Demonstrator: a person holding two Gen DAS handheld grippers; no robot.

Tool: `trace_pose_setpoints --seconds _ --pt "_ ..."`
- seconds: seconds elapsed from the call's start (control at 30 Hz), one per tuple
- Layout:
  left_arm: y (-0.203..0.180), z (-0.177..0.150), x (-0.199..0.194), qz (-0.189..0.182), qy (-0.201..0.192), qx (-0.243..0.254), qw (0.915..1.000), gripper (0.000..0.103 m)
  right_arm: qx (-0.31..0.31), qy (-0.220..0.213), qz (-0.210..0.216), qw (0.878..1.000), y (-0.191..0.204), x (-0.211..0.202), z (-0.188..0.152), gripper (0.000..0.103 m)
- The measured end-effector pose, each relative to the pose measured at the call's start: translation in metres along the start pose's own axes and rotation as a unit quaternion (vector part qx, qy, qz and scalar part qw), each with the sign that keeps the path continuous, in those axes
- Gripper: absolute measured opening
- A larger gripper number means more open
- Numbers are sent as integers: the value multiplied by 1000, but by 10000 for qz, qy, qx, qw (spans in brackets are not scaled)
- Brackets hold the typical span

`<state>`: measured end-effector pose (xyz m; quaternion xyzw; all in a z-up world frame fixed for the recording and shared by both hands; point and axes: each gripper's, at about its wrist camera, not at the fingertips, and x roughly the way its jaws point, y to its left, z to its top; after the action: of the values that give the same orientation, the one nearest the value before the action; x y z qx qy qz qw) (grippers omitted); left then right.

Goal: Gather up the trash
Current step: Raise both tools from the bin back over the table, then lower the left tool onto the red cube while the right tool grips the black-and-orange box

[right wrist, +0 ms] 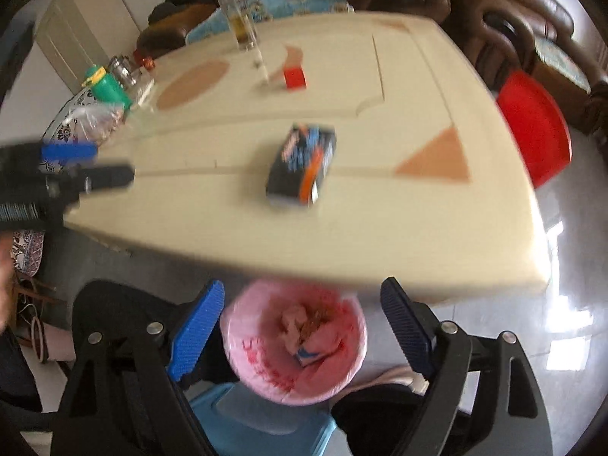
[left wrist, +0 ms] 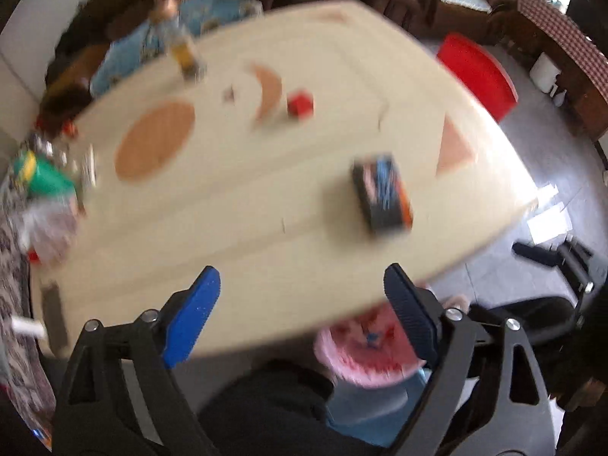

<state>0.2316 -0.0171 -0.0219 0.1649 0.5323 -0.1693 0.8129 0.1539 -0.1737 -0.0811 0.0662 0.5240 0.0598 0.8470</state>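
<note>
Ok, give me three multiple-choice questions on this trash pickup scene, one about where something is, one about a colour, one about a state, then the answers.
1. Where is the pink-lined bin?
A. On the table
B. On the floor by the table's near edge
C. On the red chair

2. What colour is the small block near the tall glass jar?
A. Red
B. Yellow
C. White

3. How do the right gripper jaws stand?
A. Shut on the dark box
B. Shut and empty
C. Open and empty

Answers: 1 B, the bin sits below the cream table edge. 2 A, the block is plainly red. 3 C, the fingers are spread, and the dark box lies untouched on the table.
</note>
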Motion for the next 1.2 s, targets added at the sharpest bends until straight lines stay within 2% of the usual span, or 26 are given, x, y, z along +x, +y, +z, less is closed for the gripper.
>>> trace_pose_setpoints --seconds 0.17,0.3,0.43,0.67,0.8,0.93,1.2 --pt "6 68 -13 -123 -132 400 9990 86 23 -189 71 9998 9 -16 37 87" --pt "9 109 2 -307 68 697 9971 86 4 -237 75 9997 12 -17 62 87" --pt "4 139 30 -203 262 1193 9923 86 9 -219 46 9998 13 -13 85 87" --pt "-9 167 84 -292 585 1904 9795 86 103 -147 -102 9998 11 9 110 87" --pt "-13 174 116 -381 744 2090 9743 86 295 -13 -63 9995 4 30 113 87" --pt "-11 177 144 -596 842 2173 9706 86 355 98 -196 9991 -1 53 115 87" --pt "-9 187 192 -746 902 2423 9631 86 747 578 -70 9955 -16 106 106 87"
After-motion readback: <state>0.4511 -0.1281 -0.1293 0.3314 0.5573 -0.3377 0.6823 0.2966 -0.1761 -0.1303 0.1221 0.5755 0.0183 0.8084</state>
